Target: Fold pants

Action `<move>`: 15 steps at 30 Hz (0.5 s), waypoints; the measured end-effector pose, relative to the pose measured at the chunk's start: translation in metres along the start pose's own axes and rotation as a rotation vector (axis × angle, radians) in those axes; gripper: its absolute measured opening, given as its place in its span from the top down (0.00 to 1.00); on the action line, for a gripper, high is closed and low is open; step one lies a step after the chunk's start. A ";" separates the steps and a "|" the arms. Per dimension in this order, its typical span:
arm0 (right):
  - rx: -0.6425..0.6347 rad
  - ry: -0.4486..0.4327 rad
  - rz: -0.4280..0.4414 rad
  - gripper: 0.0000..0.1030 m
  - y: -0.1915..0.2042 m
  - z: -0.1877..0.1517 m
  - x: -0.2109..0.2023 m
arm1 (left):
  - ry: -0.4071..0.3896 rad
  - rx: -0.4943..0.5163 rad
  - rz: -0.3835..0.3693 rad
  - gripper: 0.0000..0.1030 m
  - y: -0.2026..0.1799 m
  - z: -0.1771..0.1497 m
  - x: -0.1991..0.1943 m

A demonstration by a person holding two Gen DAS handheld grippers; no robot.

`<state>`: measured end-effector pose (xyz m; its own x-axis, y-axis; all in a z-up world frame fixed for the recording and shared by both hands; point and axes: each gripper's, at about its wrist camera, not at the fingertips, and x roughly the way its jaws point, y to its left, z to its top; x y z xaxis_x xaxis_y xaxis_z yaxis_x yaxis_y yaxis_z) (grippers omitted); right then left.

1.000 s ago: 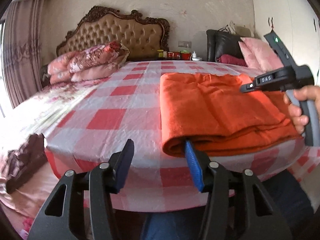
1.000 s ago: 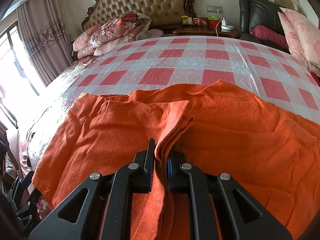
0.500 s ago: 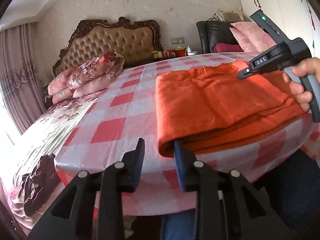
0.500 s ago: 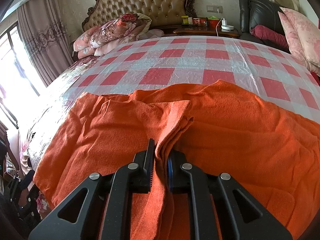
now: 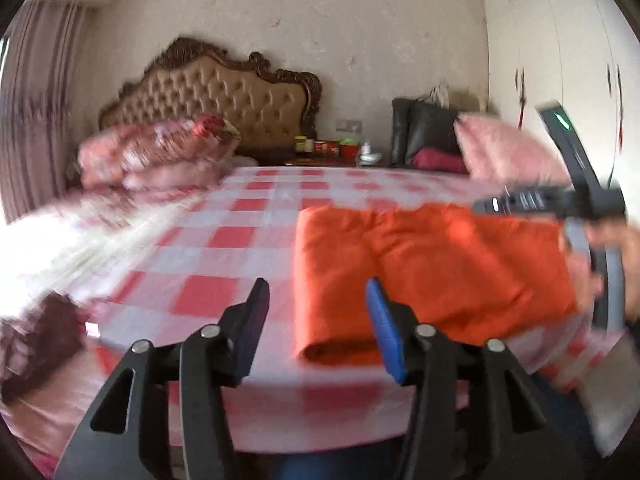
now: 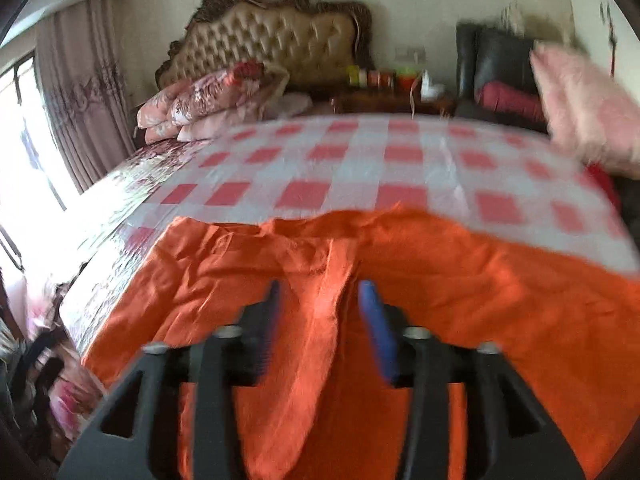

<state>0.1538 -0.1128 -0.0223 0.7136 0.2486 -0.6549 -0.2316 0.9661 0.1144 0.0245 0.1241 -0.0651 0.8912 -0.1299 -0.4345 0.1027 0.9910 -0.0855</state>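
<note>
Orange pants lie beneath both spread tools.

Orange pants, red-checked bedsheet

Bare checked bedspread lies free left of the pants; pillows block the headboard end.

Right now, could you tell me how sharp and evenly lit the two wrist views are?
Left wrist view: motion blur smears the orange pants and the checked bed cover; window glare whitens the left edge. Right wrist view: blur too, on the right claw; the window is overexposed. Both show fisheye bending.
</note>
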 end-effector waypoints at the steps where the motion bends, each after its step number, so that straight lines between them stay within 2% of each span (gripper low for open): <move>1: -0.024 -0.012 -0.021 0.38 0.004 -0.003 -0.008 | 0.020 0.004 0.001 0.50 -0.004 0.004 0.008; 2: -0.034 -0.015 -0.030 0.37 0.007 -0.007 -0.015 | 0.043 0.012 0.014 0.53 -0.010 0.009 0.018; 3: -0.041 -0.006 -0.022 0.36 0.011 -0.011 -0.017 | 0.069 0.001 -0.009 0.54 -0.017 0.016 0.029; 5: -0.064 0.036 -0.048 0.32 0.018 -0.020 -0.010 | 0.109 -0.035 -0.042 0.51 -0.024 0.025 0.046; 6: -0.068 0.050 -0.071 0.32 0.021 -0.023 -0.007 | 0.140 -0.052 -0.039 0.46 -0.028 0.029 0.057; 7: -0.065 0.075 -0.102 0.31 0.020 -0.026 0.000 | 0.198 -0.052 -0.038 0.37 -0.034 0.033 0.073; 8: -0.051 0.094 -0.121 0.28 0.019 -0.029 0.003 | 0.238 -0.044 -0.047 0.34 -0.040 0.034 0.083; 9: -0.027 0.117 -0.143 0.26 0.017 -0.033 0.006 | 0.263 -0.013 -0.032 0.30 -0.049 0.035 0.093; 11: 0.000 0.155 -0.148 0.19 0.012 -0.039 0.014 | 0.280 0.014 -0.005 0.15 -0.058 0.036 0.101; 13: -0.008 0.171 -0.179 0.16 0.010 -0.043 0.017 | 0.327 -0.013 -0.050 0.02 -0.060 0.034 0.110; 15: 0.011 0.187 -0.195 0.15 0.004 -0.046 0.021 | 0.356 -0.047 -0.057 0.02 -0.055 0.028 0.114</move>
<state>0.1377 -0.1068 -0.0699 0.6093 0.0414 -0.7918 -0.0935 0.9954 -0.0198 0.1330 0.0553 -0.0846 0.6745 -0.1955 -0.7119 0.1198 0.9805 -0.1558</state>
